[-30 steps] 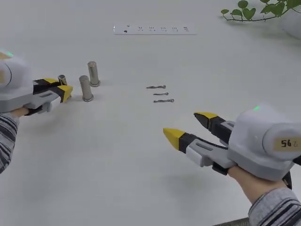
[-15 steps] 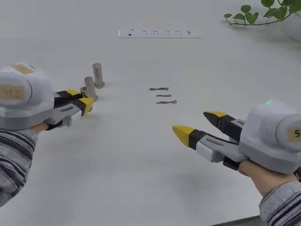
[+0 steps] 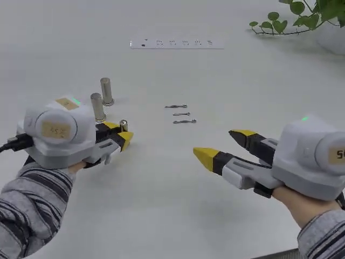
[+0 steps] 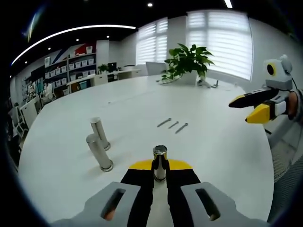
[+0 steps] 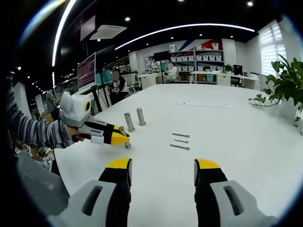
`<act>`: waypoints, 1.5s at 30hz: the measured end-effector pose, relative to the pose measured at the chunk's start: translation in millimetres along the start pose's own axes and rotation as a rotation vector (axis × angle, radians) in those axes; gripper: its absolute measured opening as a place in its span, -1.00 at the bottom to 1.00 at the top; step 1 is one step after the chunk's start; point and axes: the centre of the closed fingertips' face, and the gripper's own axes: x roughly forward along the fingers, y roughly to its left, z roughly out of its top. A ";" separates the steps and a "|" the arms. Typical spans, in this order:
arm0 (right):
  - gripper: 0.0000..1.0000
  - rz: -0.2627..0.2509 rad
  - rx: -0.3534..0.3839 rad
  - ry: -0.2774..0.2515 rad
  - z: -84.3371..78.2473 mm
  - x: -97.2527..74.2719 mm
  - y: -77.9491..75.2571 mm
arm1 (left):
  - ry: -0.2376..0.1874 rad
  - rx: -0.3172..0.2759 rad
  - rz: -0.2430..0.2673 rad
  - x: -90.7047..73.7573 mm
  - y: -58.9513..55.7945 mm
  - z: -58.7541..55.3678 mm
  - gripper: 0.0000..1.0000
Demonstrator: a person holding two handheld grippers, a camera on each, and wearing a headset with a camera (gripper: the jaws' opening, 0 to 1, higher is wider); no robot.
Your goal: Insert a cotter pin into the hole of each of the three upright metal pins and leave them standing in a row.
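Metal pin, upright, sits clamped between the jaws of the left gripper. Its long axis is vertical and its head pokes up above the yellow tips. Whether its foot touches the table I cannot tell. The right gripper hovers low with its jaws spread wide and nothing between them.

The three cotter pins lie flat on the table between the two grippers, parallel to one another. Their long axes run roughly left to right in the head view. They lie ahead and to the left of the right gripper's tips, and to the right of the held pin. The free right gripper looks the nearer and the likelier to fetch one, and nothing stands in its path.

Just behind the left gripper stand the second metal pin and the third metal pin, close together and upright. A power strip and a plant lie well beyond.
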 end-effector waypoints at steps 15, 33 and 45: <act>-0.02 0.009 0.018 0.026 -7.9 1.1 -1.9 | -0.015 0.002 -0.037 7.4 -8.2 -0.3 -0.89; -0.21 0.095 -0.156 0.184 -2.5 10.8 -11.4 | -0.020 -0.038 -0.019 -1.7 -3.4 2.6 -0.54; -0.35 0.169 -0.245 0.282 15.2 43.0 -25.5 | -0.024 -0.102 0.021 -30.4 -2.9 5.4 -0.20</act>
